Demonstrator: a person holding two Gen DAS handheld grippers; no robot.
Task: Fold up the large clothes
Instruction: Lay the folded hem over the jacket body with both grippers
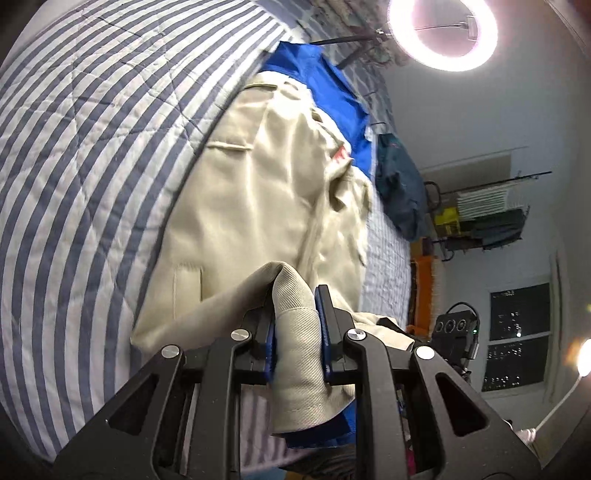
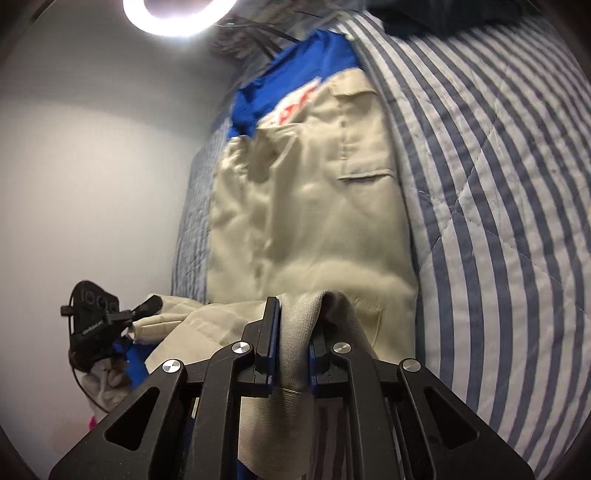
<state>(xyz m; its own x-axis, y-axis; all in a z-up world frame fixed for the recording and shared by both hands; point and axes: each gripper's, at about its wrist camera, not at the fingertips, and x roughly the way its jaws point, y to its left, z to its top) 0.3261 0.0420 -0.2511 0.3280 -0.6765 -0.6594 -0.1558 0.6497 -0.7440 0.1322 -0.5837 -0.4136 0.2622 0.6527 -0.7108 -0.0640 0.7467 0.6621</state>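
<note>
In the left wrist view, a blue-and-white striped quilt [image 1: 85,177] fills the left side, and on it lies a cream jacket [image 1: 258,206] with welt pockets and a bright blue lining [image 1: 325,85] showing along its far edge. At the bottom centre the left gripper [image 1: 297,325] is clamped on a bunched fold of the jacket's hem, the cloth pinched tight between its blue pads and hanging out below them. Further right a dark teal garment [image 1: 399,184] sits at the quilt's edge, a ring light [image 1: 443,33] glows above, a wire rack [image 1: 487,210] stands against the wall, and a dark window [image 1: 517,336] shows at lower right. In the right wrist view, the other gripper, seen small at the left, holds the far corner of the same hem; the jacket [image 2: 310,192] spreads up the middle, red lettering [image 2: 295,107] visible on its lining. The right gripper [image 2: 295,325] at bottom centre is closed on another fold of the hem. The striped quilt [image 2: 498,184] covers the right.
</note>
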